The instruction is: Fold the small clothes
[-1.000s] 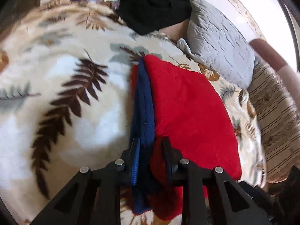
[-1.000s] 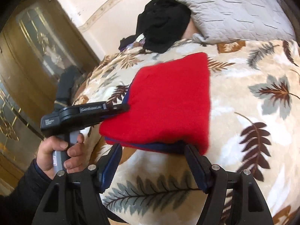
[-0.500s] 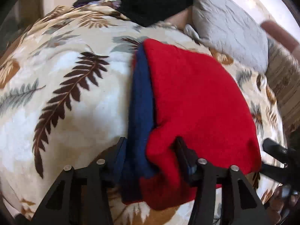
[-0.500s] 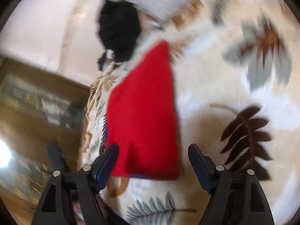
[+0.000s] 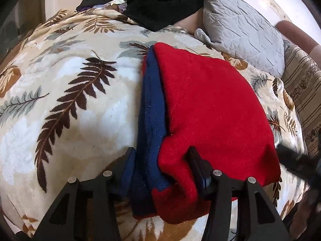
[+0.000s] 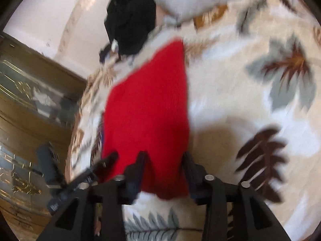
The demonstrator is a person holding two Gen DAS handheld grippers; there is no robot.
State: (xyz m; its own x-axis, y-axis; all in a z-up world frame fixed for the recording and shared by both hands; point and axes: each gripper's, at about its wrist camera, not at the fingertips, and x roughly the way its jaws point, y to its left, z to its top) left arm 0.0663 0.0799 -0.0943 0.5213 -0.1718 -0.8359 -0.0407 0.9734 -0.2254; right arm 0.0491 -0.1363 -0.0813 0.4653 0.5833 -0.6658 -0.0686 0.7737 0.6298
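A folded red garment with a blue layer (image 5: 210, 108) lies on a leaf-patterned blanket (image 5: 76, 100). My left gripper (image 5: 160, 166) is open, its jaws on either side of the garment's near corner where the blue edge (image 5: 152, 120) shows. In the blurred right wrist view my right gripper (image 6: 163, 170) is open, its jaws straddling the near end of the red garment (image 6: 148, 112). The left gripper (image 6: 84, 178) shows at its left. The right gripper's tip (image 5: 297, 160) shows at the right edge of the left wrist view.
A grey quilted pillow (image 5: 240, 26) and a pile of black clothes (image 5: 160, 2) lie at the far end of the bed. A striped cover (image 5: 301, 84) is at the right. A wooden glass-door cabinet (image 6: 30, 100) stands left of the bed.
My left gripper has opened, letting go of the garment's corner. My right gripper swung round and moved in until its jaws straddle the garment's end.
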